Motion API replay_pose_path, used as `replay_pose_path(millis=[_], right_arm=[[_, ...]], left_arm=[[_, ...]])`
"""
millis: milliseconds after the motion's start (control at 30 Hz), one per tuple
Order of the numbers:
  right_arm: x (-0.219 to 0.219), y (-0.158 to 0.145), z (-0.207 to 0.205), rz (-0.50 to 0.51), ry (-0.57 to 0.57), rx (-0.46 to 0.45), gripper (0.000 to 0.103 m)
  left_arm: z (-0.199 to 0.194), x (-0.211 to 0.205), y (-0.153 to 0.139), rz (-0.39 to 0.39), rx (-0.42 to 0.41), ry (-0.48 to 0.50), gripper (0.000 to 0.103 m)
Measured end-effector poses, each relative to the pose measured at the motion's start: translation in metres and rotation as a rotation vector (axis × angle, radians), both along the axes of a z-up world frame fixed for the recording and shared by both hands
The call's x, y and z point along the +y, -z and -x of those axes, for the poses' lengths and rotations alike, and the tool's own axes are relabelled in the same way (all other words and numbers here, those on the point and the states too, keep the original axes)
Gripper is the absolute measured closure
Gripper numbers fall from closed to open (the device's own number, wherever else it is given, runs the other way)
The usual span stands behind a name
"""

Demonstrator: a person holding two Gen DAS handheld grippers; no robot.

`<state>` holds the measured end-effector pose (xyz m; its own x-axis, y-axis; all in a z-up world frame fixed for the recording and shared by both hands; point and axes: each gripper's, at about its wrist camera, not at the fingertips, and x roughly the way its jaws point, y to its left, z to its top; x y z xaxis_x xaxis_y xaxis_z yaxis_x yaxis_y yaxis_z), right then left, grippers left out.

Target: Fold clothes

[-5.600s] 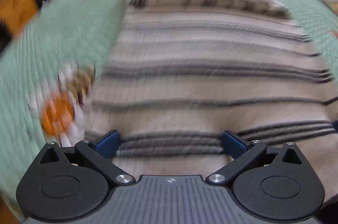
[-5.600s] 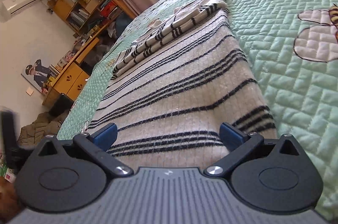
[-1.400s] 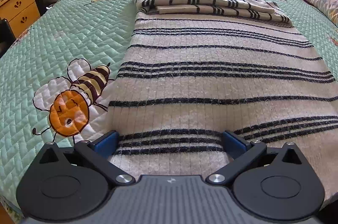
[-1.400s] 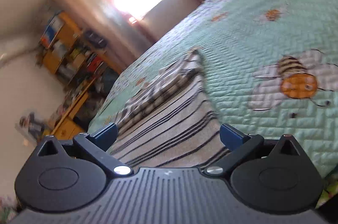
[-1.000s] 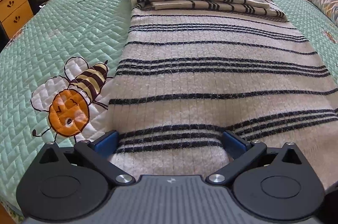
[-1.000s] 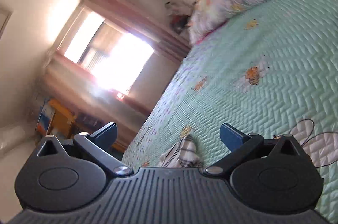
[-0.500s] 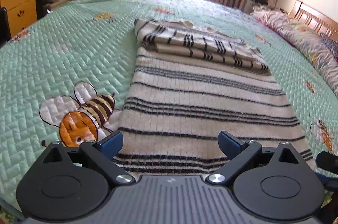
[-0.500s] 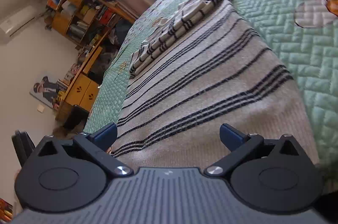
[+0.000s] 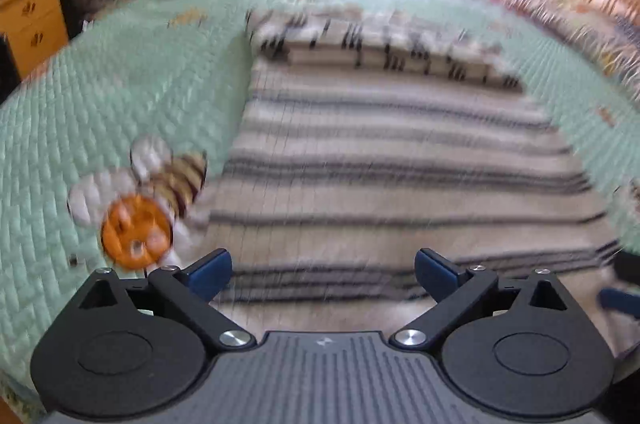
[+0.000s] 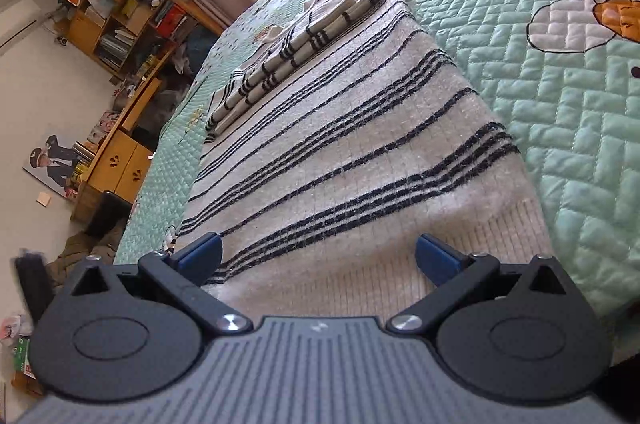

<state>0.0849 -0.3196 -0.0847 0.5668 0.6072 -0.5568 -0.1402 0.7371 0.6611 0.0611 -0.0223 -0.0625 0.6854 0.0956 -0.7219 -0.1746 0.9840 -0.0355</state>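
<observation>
sweater: fuzzy knit wool, soft, ribbed at the hem
bedspread: smooth stitched cloth, under the sweater
right gripper: matt black plastic, shiny metal screws
desk: smooth wood, beyond the sweater

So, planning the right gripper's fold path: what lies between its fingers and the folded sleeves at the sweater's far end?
Only the sweater's own flat striped body; nothing rests on it before the folded sleeves. The right wrist view shows this clearly.
</observation>
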Motion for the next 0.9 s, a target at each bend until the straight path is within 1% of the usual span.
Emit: replay_pose_path(millis=[33,100,200,267,333,367,400,467,533,567,600,633,667,700,733,767,800,833,900], right_arm=[[0.001,0.0,0.0,0.005,0.001,-0.007,0.001],[0.003,-0.002,-0.001,0.014,0.001,-0.02,0.001],[0.004,-0.003,-0.001,0.017,-0.002,-0.024,0.001],[0.003,-0.002,-0.001,0.015,0.001,-0.021,0.001],[0.002,-0.001,0.0,0.014,0.003,-0.017,0.001],[0.002,-0.001,0.0,0.013,0.005,-0.016,0.001],[0.002,-0.001,0.0,0.012,0.006,-0.014,0.001],[0.001,0.0,0.0,0.01,0.009,-0.011,0.001],[0.001,0.0,0.0,0.009,0.011,-0.008,0.001],[0.0,0.0,0.0,0.008,0.013,-0.006,0.001],[0.0,0.001,0.0,0.007,0.014,-0.005,0.001],[0.0,0.0,0.0,0.005,0.015,-0.004,0.001],[-0.001,0.0,0.0,0.0,0.015,-0.003,0.001],[-0.001,0.0,0.001,-0.006,0.015,-0.003,0.001],[-0.002,0.0,0.001,-0.01,0.015,-0.002,0.001],[-0.003,0.0,0.001,-0.014,0.015,-0.001,0.001],[-0.004,0.0,0.001,-0.017,0.017,0.001,0.001],[-0.006,0.0,0.0,-0.02,0.019,0.004,0.001],[-0.007,0.001,0.0,-0.026,0.021,0.011,0.001]], left_arm=[[0.0,-0.002,-0.004,-0.009,-0.023,0.011,0.002],[-0.009,-0.003,0.004,-0.002,0.008,0.029,0.001],[-0.019,-0.002,0.036,0.0,0.073,0.026,0.0],[-0.015,-0.01,0.04,-0.049,0.051,0.043,0.0],[-0.014,-0.011,0.037,-0.057,0.05,0.049,0.001],[-0.014,-0.01,0.033,-0.055,0.047,0.045,0.005],[-0.013,-0.008,0.028,-0.051,0.042,0.04,0.016],[-0.01,-0.005,0.011,-0.061,0.0,0.035,0.028],[-0.008,-0.003,-0.002,-0.072,-0.04,0.033,0.025],[-0.009,-0.001,-0.005,-0.076,-0.047,0.026,0.016],[-0.011,0.001,-0.004,-0.07,-0.033,0.013,0.005],[-0.017,0.005,0.002,-0.059,0.005,-0.005,0.001],[-0.022,0.009,0.013,-0.046,0.063,-0.024,0.001],[-0.023,0.011,0.023,-0.04,0.088,-0.032,0.001],[-0.022,0.012,0.033,-0.037,0.097,-0.036,0.0],[-0.019,0.009,0.038,-0.055,0.08,-0.03,0.0],[-0.017,0.006,0.039,-0.076,0.069,-0.024,0.0],[-0.018,0.005,0.038,-0.081,0.07,-0.024,0.0],[-0.02,0.007,0.038,-0.07,0.079,-0.027,0.0]])
